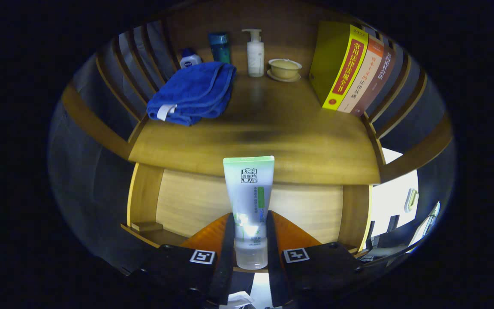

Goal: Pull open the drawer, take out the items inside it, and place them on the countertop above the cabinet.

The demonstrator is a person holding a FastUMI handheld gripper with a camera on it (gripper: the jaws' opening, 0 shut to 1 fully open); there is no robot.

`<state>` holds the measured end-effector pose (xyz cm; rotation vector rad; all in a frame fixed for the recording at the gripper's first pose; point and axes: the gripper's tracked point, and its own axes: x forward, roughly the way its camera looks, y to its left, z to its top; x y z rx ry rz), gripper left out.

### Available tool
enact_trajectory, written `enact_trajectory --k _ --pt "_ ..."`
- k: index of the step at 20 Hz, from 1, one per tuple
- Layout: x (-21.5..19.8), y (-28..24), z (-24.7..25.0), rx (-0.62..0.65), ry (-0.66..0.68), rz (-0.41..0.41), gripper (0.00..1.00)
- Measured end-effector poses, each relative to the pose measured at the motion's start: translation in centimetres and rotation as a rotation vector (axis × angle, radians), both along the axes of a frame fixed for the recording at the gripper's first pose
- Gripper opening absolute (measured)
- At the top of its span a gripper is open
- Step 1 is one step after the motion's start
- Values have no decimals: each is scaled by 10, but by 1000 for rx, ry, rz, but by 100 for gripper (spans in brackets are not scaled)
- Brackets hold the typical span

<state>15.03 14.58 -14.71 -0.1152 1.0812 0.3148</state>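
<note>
Gripper (250, 240) held a white-green cosmetic tube (249, 201) upright, cap down, both fingers pressed on its lower half, in front of the wooden cabinet (247, 206) below the countertop (272, 133). On top beyond: folded blue towel (193, 92), pump bottle (255, 53), lidded bowl (284, 68), three books (354, 68).

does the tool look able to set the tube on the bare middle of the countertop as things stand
Probably yes: the tool is shut on the tube, and the countertop ahead lies bare between the blue towel and the books.
</note>
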Motion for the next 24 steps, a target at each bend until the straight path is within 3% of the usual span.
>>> enact_trajectory --k 7,13,24 --pt "65 -1 14 -15 -48 -24 44" --pt "108 2 -12 -64 -35 -31 44" --pt "134 3 -48 -79 -4 -54 46"
